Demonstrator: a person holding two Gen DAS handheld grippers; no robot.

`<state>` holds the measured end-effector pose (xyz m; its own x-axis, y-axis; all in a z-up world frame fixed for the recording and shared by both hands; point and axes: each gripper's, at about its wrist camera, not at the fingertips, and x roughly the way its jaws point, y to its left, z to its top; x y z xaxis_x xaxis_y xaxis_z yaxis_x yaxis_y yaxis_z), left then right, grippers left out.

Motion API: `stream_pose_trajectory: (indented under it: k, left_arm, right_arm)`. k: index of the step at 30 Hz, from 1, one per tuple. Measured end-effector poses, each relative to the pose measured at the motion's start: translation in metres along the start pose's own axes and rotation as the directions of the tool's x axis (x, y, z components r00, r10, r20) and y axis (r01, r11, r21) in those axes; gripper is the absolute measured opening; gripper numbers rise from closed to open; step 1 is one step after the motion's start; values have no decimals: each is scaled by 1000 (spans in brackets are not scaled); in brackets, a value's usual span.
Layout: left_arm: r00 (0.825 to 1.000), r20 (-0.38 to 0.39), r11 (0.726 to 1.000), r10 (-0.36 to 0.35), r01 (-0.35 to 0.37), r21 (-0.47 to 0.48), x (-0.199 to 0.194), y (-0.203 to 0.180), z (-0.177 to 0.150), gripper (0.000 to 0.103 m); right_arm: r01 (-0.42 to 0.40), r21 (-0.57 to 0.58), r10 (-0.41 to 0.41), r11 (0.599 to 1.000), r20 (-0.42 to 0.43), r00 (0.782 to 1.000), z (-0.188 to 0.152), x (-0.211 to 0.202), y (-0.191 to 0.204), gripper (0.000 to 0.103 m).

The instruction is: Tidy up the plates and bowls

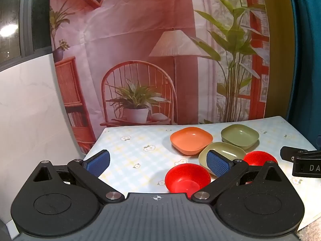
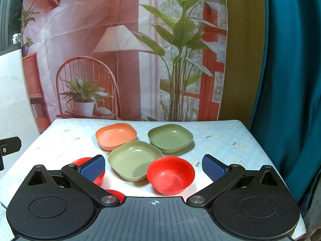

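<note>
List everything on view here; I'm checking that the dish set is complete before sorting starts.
orange square dish: one, orange, back left of the group
green square dishes: two; darker dish back right, paler dish middle
red round bowls: three; front bowl right of the paler dish, second bowl partly behind a finger, third bowl nearest, mostly hidden
tablecloth: one, pale blue check with flowers, under everything
backdrop: one, printed room scene, behind the table
curtain: one, teal, right
left gripper: black, blue pads, open, empty
right gripper: same, open, empty
</note>
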<state>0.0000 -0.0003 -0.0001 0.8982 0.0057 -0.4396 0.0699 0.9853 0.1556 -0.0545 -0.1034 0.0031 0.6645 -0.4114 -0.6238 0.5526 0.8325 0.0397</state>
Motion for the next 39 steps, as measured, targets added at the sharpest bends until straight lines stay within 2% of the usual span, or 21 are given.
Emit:
stream_pose_trajectory:
  k: [39]
  left_arm:
    - [1000, -14, 1000, 0, -1, -8, 2, 0, 2, 103]
  right_arm:
    - [-2, 13, 3, 1000, -11, 1000, -4, 4, -2, 103]
